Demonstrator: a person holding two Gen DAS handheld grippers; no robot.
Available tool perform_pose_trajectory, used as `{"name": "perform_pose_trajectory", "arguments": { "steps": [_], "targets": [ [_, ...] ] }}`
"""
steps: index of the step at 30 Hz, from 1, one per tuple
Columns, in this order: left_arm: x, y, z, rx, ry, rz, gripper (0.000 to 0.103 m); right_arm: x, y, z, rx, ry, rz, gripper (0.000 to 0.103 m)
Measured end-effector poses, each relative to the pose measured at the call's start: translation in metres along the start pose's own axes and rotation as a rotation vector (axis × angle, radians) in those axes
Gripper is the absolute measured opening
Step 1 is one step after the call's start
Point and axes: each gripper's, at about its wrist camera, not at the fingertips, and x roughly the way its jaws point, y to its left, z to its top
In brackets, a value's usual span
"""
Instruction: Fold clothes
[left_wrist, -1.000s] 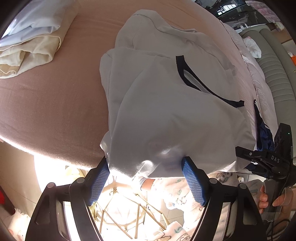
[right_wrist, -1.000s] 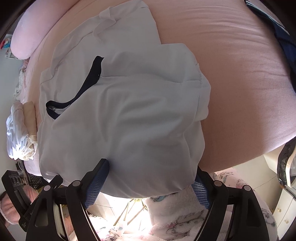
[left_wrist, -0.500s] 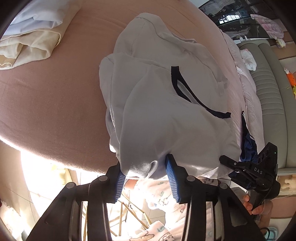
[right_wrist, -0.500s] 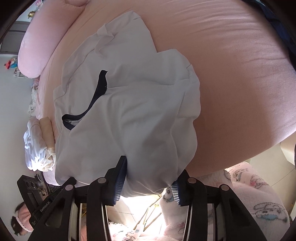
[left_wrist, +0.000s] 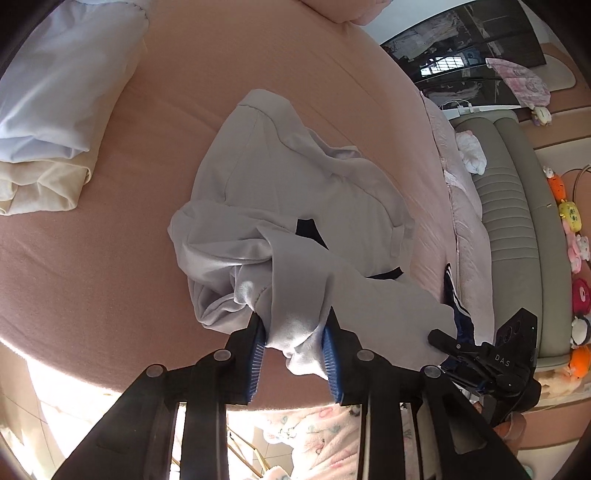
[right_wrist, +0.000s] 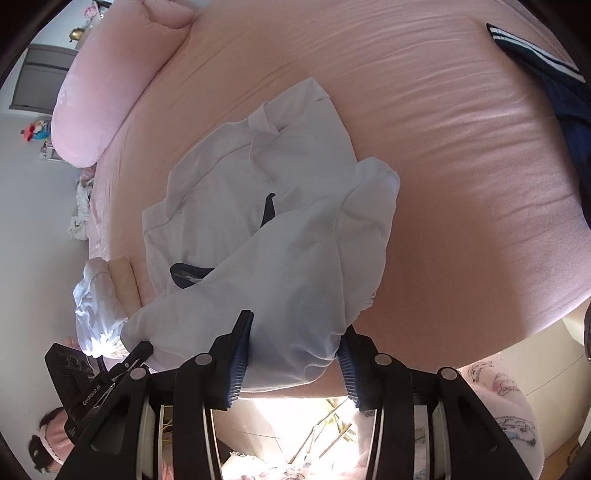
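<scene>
White cotton shirt with navy collar trim (left_wrist: 306, 206) on pink-sheeted bed (left_wrist: 92, 277), left gripper (left_wrist: 293, 339) closing on its hem, right gripper (right_wrist: 295, 350) clamping hem.

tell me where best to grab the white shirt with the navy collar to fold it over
Grip the white shirt by its near hem, one corner per gripper, coming from the bed's near edge. That hem overhangs toward you. The left gripper is closing on a bunch there; the right gripper pinches the other.

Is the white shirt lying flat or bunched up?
Bunched up. The white shirt is rumpled on the bed, its near edge pinched and raised by both grippers, left and right.
</scene>
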Motion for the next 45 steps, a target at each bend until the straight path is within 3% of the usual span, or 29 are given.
{"name": "perform_pose_trajectory", "arguments": {
  "steps": [10, 16, 20, 22, 25, 38, 45],
  "targets": [
    [0.019, -0.019, 0.042, 0.043, -0.045, 0.026, 0.026, 0.003, 0.045, 0.039, -0.073, -0.021, -0.010, 0.043],
    [0.031, -0.027, 0.069, 0.047, -0.058, 0.032, 0.019, 0.010, 0.056, 0.062, -0.088, -0.027, -0.017, 0.043],
    [0.041, -0.021, 0.091, -0.045, -0.043, 0.012, 0.017, 0.015, 0.064, 0.081, -0.096, -0.036, -0.011, 0.039],
    [0.045, -0.014, 0.101, -0.116, -0.042, -0.032, 0.017, 0.018, 0.064, 0.091, -0.056, -0.046, 0.009, 0.039],
    [0.047, -0.013, 0.115, -0.149, -0.049, -0.046, 0.017, 0.022, 0.064, 0.103, -0.016, -0.067, 0.012, 0.039],
    [0.074, -0.029, 0.164, -0.113, -0.046, 0.049, 0.017, 0.037, 0.089, 0.152, -0.051, -0.152, -0.115, 0.039],
    [0.080, -0.043, 0.190, -0.026, -0.085, 0.144, 0.016, 0.054, 0.089, 0.172, -0.063, -0.141, -0.149, 0.039]
  ]
}}
